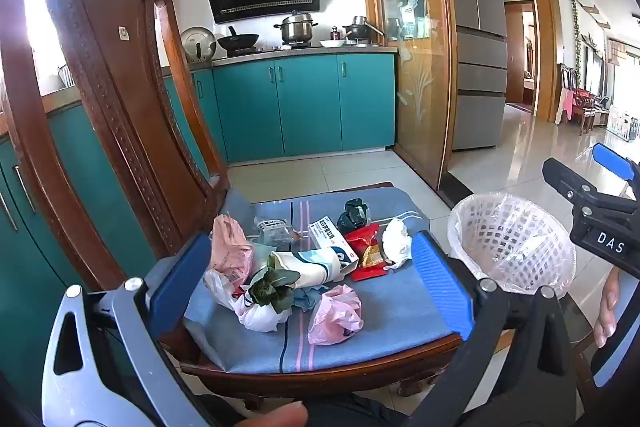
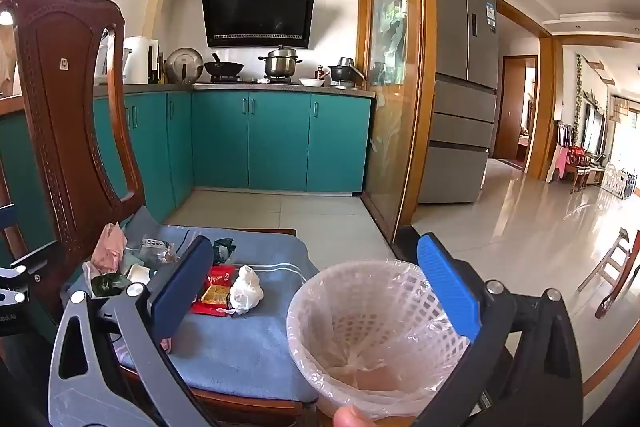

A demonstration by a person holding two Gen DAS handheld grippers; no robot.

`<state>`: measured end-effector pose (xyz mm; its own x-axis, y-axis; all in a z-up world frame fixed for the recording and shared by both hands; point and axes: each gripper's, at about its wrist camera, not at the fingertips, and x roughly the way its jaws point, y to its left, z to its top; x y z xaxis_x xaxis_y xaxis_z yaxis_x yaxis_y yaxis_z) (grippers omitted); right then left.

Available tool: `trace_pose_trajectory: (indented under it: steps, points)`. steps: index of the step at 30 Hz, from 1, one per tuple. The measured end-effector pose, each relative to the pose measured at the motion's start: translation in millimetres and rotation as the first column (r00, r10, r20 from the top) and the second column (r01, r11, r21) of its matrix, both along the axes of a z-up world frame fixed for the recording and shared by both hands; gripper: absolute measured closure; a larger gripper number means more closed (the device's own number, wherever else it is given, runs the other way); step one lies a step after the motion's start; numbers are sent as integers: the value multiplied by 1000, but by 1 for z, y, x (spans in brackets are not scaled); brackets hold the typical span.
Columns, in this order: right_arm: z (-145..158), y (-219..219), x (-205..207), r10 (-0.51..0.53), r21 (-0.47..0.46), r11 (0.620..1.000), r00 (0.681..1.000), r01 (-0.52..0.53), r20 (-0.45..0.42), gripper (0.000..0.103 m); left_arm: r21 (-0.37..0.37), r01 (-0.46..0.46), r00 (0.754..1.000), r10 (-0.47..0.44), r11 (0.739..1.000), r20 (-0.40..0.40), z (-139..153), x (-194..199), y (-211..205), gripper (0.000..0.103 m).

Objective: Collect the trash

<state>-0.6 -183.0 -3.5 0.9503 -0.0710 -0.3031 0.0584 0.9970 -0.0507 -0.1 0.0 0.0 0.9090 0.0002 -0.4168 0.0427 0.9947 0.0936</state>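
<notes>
Trash lies on the blue chair cushion (image 1: 400,311): a pink bag (image 1: 336,315), a crumpled white tissue (image 1: 397,243), a red snack wrapper (image 1: 368,255), a white box (image 1: 334,243), a dark wad (image 1: 352,215), a pink wrapper (image 1: 230,247) and a leafy scrap (image 1: 274,289). My left gripper (image 1: 310,275) is open, its blue pads wide around the pile, above it. My right gripper (image 2: 320,291) is open and empty over the white lined basket (image 2: 380,339). The tissue (image 2: 246,289) and red wrapper (image 2: 214,293) show in the right wrist view.
The carved wooden chair back (image 1: 104,75) rises at left. The basket (image 1: 512,239) stands on the floor right of the chair. Teal cabinets (image 1: 304,103), a stove with pots and a grey fridge (image 1: 476,47) are behind. Tiled floor extends to the right.
</notes>
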Motion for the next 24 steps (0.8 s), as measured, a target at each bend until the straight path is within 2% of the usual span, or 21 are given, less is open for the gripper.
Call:
trace_pose_trajectory:
  steps: [9,11,24]
  points:
    - [-1,1,-3,0,-21,1000,1000,1,5,3,-5,0,1000,0,1000,-3,0,0,-2,3]
    - [-1,-2,3,7,7,1000,1000,-7,-7,3,-3,-1,1000,1,1000,-2,0,0,0,3]
    - [0,1,3,8,3,1000,1000,-8,-7,3,-6,-1,1000,1,1000,-7,-6,2,0,3]
